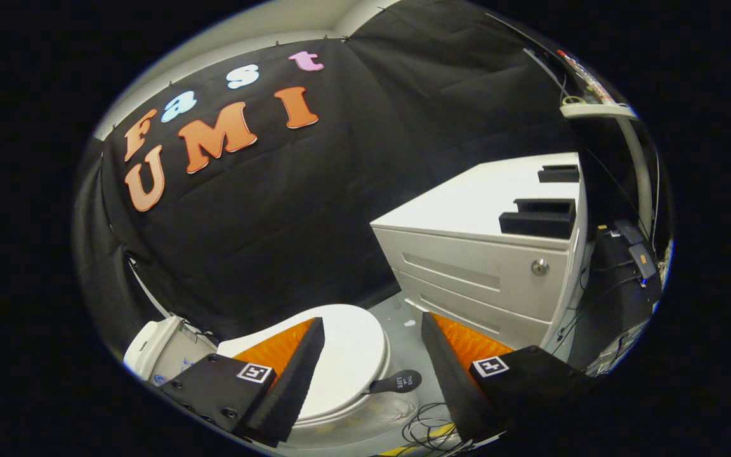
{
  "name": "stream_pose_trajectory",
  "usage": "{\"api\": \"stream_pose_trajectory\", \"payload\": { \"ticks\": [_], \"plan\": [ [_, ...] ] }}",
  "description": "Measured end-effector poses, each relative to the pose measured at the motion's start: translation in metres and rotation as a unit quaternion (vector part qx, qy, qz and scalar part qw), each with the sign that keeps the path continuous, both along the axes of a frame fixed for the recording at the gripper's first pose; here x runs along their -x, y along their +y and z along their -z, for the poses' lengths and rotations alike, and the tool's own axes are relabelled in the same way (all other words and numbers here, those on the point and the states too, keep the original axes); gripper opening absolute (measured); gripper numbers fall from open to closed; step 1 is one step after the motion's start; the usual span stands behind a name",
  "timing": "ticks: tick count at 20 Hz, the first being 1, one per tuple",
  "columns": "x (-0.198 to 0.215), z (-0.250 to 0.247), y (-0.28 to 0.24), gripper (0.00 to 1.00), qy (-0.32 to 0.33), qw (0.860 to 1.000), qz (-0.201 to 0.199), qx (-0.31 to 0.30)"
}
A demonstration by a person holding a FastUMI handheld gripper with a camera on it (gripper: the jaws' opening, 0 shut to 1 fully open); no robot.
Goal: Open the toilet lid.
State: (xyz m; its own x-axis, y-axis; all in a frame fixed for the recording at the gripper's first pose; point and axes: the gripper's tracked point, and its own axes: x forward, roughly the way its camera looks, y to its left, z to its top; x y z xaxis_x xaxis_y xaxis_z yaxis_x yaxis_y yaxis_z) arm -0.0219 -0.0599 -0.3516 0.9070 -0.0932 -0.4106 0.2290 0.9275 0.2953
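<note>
Toilet lid (pixel 346 355) lies closed between the spread, empty gripper (pixel 372 330) fingers; its dark tab (pixel 397 382) should be pinched squarely.

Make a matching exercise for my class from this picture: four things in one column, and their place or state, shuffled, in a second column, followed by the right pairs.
Things
1. toilet lid
2. lift tab
3. drawer cabinet
4. hand-held gripper

Place or state
A. open, fingers apart, holding nothing
B. sticking out from the lid's edge, between the fingers
C. standing on the floor beyond the toilet, a round lock on its front
D. down, closed over the bowl

Pairs: 1-D, 2-B, 3-C, 4-A
</note>
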Motion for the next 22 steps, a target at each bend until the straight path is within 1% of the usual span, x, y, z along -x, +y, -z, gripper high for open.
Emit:
{"api": "stream_pose_trajectory", "payload": {
  "ticks": [5,11,15,20,21,22],
  "plan": [
    [0.004,0.052,-0.009,0.99,0.048,0.999,0.011,-0.019],
    [0.012,0.109,-0.012,0.99,0.098,0.993,0.012,-0.056],
    [0.022,0.134,-0.01,0.98,0.131,0.986,0.014,-0.103],
    [0.026,0.149,-0.007,0.84,0.158,0.972,0.023,-0.173],
    [0.026,0.151,-0.004,0.84,0.161,0.969,0.022,-0.187],
    [0.025,0.153,-0.003,0.76,0.164,0.966,0.021,-0.198]
  ]
}}
